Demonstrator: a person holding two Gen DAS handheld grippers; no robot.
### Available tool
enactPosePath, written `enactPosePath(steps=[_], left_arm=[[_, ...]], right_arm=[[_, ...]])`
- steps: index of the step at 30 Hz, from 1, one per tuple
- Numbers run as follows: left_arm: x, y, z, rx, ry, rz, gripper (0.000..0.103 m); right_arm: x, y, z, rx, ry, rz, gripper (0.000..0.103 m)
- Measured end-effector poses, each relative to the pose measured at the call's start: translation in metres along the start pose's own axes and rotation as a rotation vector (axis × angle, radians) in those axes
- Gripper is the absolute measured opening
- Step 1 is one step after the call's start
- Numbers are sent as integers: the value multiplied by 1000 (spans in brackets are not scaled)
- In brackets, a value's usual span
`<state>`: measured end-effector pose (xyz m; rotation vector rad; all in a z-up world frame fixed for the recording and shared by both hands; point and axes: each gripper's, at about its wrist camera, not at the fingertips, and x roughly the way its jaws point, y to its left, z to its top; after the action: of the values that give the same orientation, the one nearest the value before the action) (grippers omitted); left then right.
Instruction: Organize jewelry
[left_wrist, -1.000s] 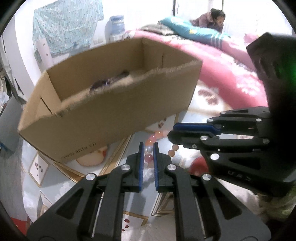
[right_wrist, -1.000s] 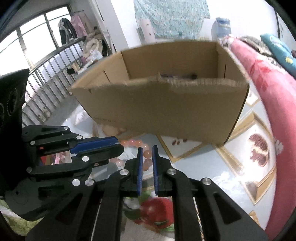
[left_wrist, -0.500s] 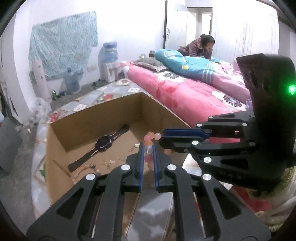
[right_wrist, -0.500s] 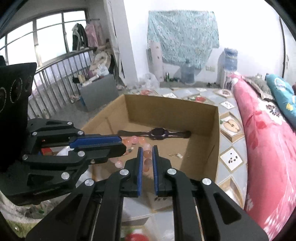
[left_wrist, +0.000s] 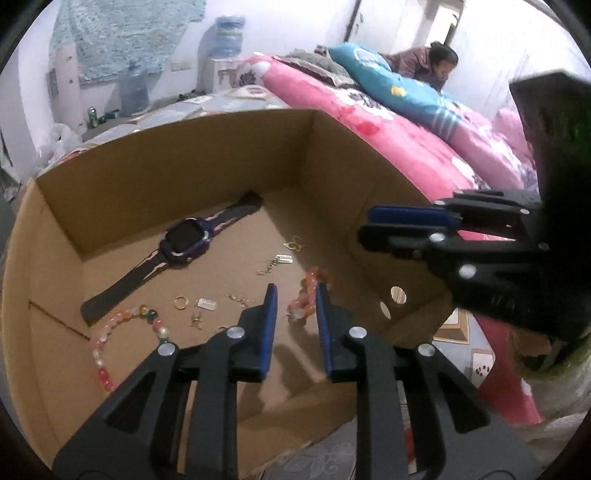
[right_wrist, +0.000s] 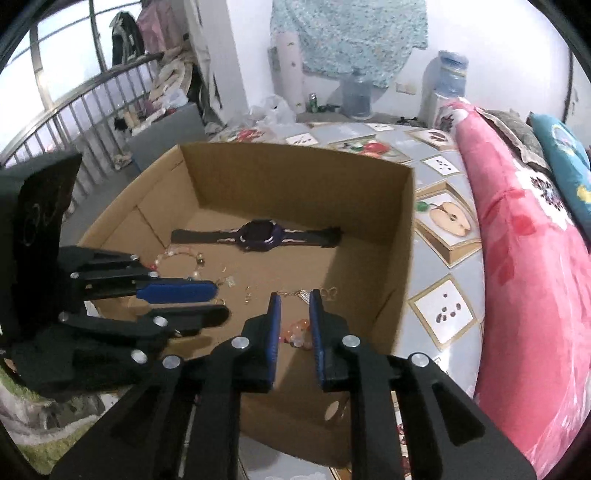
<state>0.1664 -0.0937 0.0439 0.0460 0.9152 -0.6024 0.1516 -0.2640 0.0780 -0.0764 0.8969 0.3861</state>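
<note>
A pink bead bracelet (left_wrist: 308, 295) lies on the floor of an open cardboard box (left_wrist: 155, 184), also seen in the right wrist view (right_wrist: 297, 334). My left gripper (left_wrist: 293, 295) is open and empty just above it. My right gripper (right_wrist: 294, 301) is open and empty over the same bracelet. In the box lie a purple watch (left_wrist: 186, 242), a second bead bracelet (left_wrist: 122, 325) and several small gold earrings and rings (left_wrist: 275, 264). The watch (right_wrist: 260, 234) also shows in the right wrist view.
The box stands on a patterned mat (right_wrist: 439, 221) beside a pink bed (right_wrist: 517, 236). A person (left_wrist: 432, 62) lies on the bed. Water bottles (right_wrist: 356, 92) stand by the far wall, a railing (right_wrist: 74, 122) at the left.
Both grippers rose over the box rim with the pink bracelet held between them, then opened. The bracelet now lies on the box floor.
</note>
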Motion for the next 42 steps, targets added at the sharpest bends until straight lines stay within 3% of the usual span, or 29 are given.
enactPosePath(steps=[4, 7, 8, 12, 14, 17, 21, 24, 30, 42], left_arm=[[-27, 8, -8, -28, -73, 15, 22], [-63, 14, -17, -43, -177, 85, 42], [-75, 15, -19, -47, -208, 112, 52], [-117, 29, -29, -81, -317, 253, 72], [-129, 43, -36, -132, -343, 333, 82], [-125, 69, -42, -230, -293, 374, 83], [-89, 98, -52, -360, -130, 311, 83], [-76, 100, -59, -418, -105, 153, 83], [-74, 88, -59, -428, -106, 190, 84], [-93, 63, -88, -405, -87, 119, 84]], right_arm=[[-21, -11, -6, 48, -55, -2, 16], [-40, -23, -13, 103, -107, -2, 25], [-44, -27, -14, 121, -118, -1, 34], [-48, -41, -24, 188, -109, 15, 44], [-40, -47, -29, 235, -75, 27, 46], [-26, -53, -35, 299, -25, 74, 49], [-13, -49, -41, 319, 24, 97, 49], [-13, -45, -41, 315, 24, 97, 50], [-14, -42, -40, 315, 32, 88, 50], [-46, -43, -72, 357, 22, 102, 50]])
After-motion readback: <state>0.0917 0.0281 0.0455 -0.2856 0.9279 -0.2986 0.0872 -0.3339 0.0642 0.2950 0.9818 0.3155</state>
